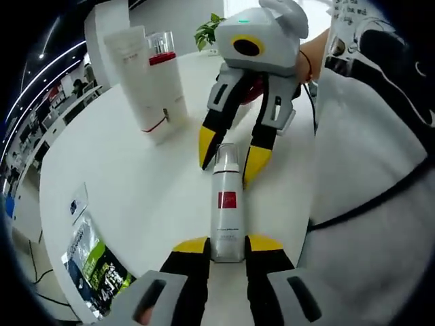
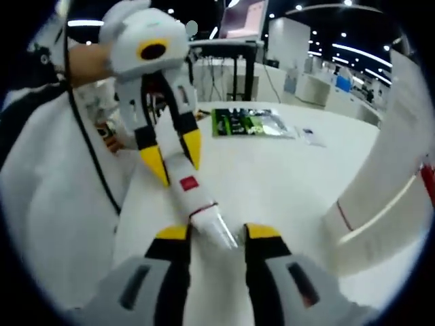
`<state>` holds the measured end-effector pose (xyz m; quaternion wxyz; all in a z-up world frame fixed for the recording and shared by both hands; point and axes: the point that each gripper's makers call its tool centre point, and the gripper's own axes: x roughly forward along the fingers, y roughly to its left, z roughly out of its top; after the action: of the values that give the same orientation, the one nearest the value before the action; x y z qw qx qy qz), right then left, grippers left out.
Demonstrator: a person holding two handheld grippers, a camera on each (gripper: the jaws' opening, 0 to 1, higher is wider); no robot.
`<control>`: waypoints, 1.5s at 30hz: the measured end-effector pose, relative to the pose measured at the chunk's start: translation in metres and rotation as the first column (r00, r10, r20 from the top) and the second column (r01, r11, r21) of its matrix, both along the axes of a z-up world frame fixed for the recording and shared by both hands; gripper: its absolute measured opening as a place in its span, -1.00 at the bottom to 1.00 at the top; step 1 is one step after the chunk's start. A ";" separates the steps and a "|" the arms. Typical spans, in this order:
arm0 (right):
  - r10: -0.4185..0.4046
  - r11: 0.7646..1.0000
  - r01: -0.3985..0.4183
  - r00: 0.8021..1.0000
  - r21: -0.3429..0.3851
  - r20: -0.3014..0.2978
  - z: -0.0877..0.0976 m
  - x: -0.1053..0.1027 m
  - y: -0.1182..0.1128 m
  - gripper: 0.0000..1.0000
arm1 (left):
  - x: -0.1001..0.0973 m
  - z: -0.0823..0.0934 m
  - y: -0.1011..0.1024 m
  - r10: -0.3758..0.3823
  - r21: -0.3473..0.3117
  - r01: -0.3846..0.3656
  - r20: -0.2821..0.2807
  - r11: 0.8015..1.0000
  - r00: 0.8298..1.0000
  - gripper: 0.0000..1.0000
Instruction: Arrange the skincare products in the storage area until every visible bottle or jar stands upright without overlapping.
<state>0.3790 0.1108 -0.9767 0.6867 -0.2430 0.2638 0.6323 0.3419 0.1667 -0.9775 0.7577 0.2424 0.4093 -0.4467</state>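
A white spray bottle [image 1: 226, 207] with a red label lies flat on the white table [image 1: 136, 190]. The left gripper [image 1: 227, 244] has its yellow-tipped jaws closed against the bottle's base at 6 o'clock in the left gripper view. The right gripper [image 1: 229, 155] stands at 12 o'clock, jaws apart, straddling the clear cap. A white tube [image 1: 139, 81] stands upright at 11 o'clock; a green packet [image 1: 95, 268] lies at 8 o'clock.

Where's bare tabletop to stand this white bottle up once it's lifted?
Bare table lies between the lying white bottle and the green packet, below the upright white tube. It is crowded at the bottle itself: left gripper grips its base, right gripper flanks its cap.
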 end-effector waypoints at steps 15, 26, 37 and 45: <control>0.006 1.000 -0.006 1.000 -0.004 -0.008 0.000 0.000 -0.001 -0.47 | 0.000 -0.001 0.001 -0.007 -0.013 0.007 0.020 1.000 1.000 -0.62; -0.024 0.999 0.023 0.999 -0.044 -0.024 0.004 0.003 -0.005 -0.54 | 0.005 0.000 0.000 0.043 -0.058 -0.040 0.058 0.998 0.997 -0.62; 0.061 0.997 -0.059 0.996 0.046 -0.061 0.044 -0.002 0.003 -0.58 | 0.006 0.000 0.004 0.107 -0.149 -0.101 0.034 0.984 0.994 -0.61; 0.107 0.989 -0.103 0.994 0.103 -0.030 0.069 -0.007 0.018 -0.60 | 0.005 -0.001 0.006 0.143 -0.207 -0.136 0.017 0.969 0.990 -0.60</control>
<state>0.3717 0.1283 -0.9076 0.6589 -0.2102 0.2305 0.6844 0.3469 0.1728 -0.9786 0.8146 0.1407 0.3651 -0.4282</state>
